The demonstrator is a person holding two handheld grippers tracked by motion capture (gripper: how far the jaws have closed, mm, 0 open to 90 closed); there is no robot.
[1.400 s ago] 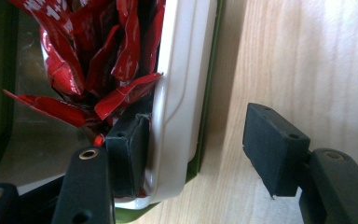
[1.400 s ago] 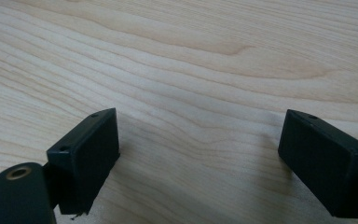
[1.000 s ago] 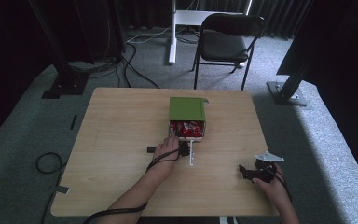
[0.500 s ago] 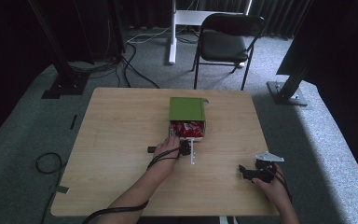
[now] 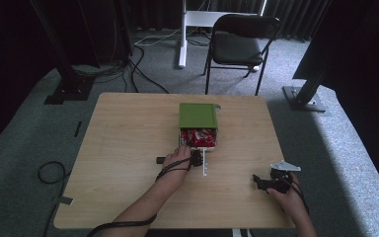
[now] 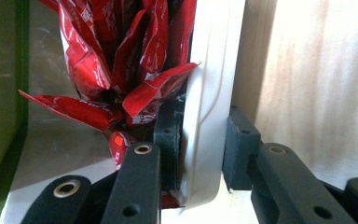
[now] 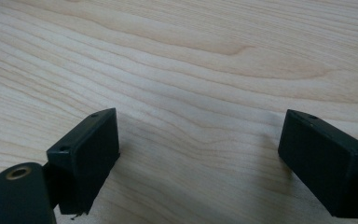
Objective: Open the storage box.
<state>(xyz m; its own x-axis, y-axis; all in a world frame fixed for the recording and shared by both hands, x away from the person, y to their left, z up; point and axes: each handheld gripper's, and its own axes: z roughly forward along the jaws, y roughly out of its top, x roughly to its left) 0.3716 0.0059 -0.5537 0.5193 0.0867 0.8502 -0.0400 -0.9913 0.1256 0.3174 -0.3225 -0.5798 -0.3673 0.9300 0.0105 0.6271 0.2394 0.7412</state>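
A green box (image 5: 197, 116) lies mid-table with a white plastic tray (image 5: 205, 148) of red foil packets (image 5: 200, 136) sticking out of its near side. In the left gripper view the packets (image 6: 121, 70) stand behind the tray's white wall (image 6: 212, 70), and the green box (image 6: 0, 84) is at the left edge. My left gripper (image 6: 203, 140) is shut on that wall, one pad (image 6: 168, 135) inside and one (image 6: 240, 144) outside. From above, the left gripper (image 5: 197, 158) sits just in front of the tray. My right gripper (image 5: 261, 182) rests open on bare wood near the front right, its jaws (image 7: 200, 154) holding nothing.
The wooden table (image 5: 128, 148) has free room left of the box and along its front. A black folding chair (image 5: 239, 47) and a white desk leg (image 5: 182, 34) stand behind the table. Cables lie on the grey floor (image 5: 49, 173) at the left.
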